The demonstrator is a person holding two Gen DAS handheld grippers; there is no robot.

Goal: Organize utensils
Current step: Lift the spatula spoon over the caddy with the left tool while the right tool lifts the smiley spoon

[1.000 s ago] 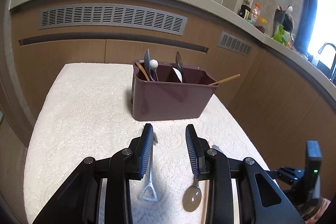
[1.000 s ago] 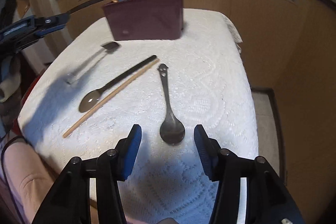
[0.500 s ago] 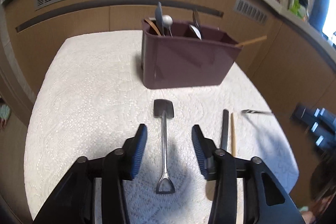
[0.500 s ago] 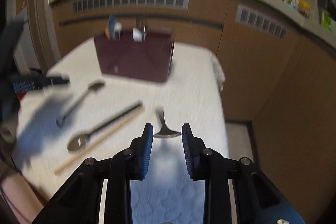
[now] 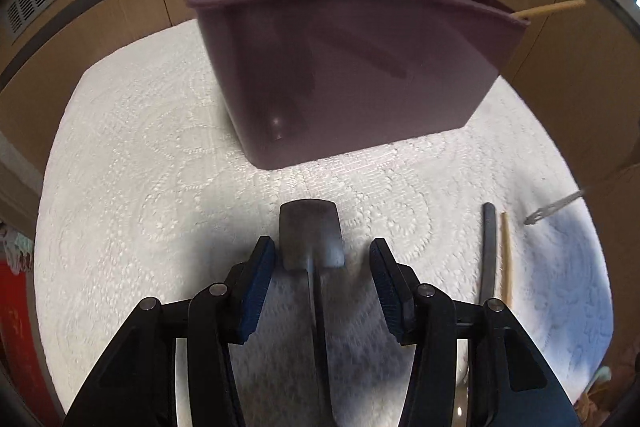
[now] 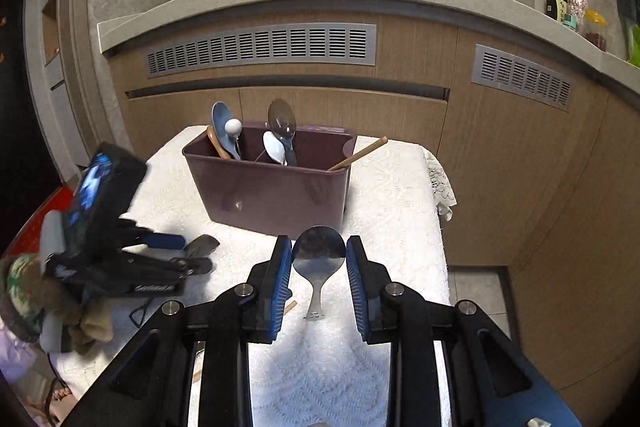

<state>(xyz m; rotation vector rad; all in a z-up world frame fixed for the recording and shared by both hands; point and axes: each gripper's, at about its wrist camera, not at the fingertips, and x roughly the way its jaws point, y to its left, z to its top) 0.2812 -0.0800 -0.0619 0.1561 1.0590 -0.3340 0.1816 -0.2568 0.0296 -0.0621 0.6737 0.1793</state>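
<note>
A small metal shovel-shaped spoon (image 5: 312, 235) lies flat on the white lace cloth (image 5: 140, 147). My left gripper (image 5: 322, 267) points down at it, open, one pad on either side of the blade, and the handle runs back under the gripper. My right gripper (image 6: 319, 267) is shut on the bowl of a metal spoon (image 6: 319, 253), held above the cloth with its handle hanging down. The maroon utensil holder (image 5: 352, 75) (image 6: 272, 195) stands just beyond both. In the right wrist view my left gripper (image 6: 192, 253) is low at the left over the shovel spoon (image 6: 202, 245).
The holder carries several spoons and a leaning wooden chopstick (image 6: 358, 155). A black handle (image 5: 489, 251) and a wooden chopstick (image 5: 506, 259) lie side by side right of my left gripper. Wooden cabinets with vents (image 6: 260, 47) stand behind the table. A camouflage sleeve (image 6: 24, 291) is at the left.
My left gripper opened wider, dropped and moved forward until its pads flank the shovel spoon's blade. My right gripper closed on the metal spoon's bowl and lifted it off the cloth.
</note>
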